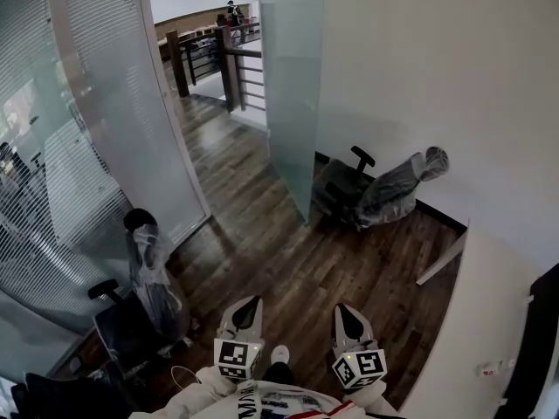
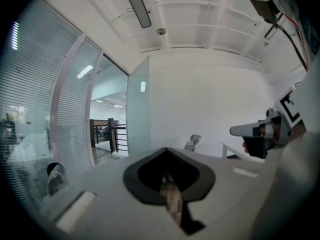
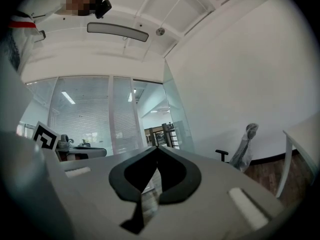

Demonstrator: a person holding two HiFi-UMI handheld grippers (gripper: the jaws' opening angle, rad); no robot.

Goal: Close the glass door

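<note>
Head view, left to right. A striped frosted partition bounds the room, with a plastic-wrapped chair at its foot. The left gripper hangs low over the wood floor, its fingers pressed together on nothing. Beyond it lies the open doorway. The glass door stands swung into the room, edge-on beside the white wall and well ahead of both grippers. The right gripper also has its fingers pressed together, empty. A second wrapped chair and a white desk follow.

The panel is probably heavy, rigid and slick, and brittle at its edges. No handle can be made out, so a slow push near the nearer upright edge, seemingly the free one, should suit best.

No brand or writing is legible. Only square markers show on the gripper cubes.
</note>
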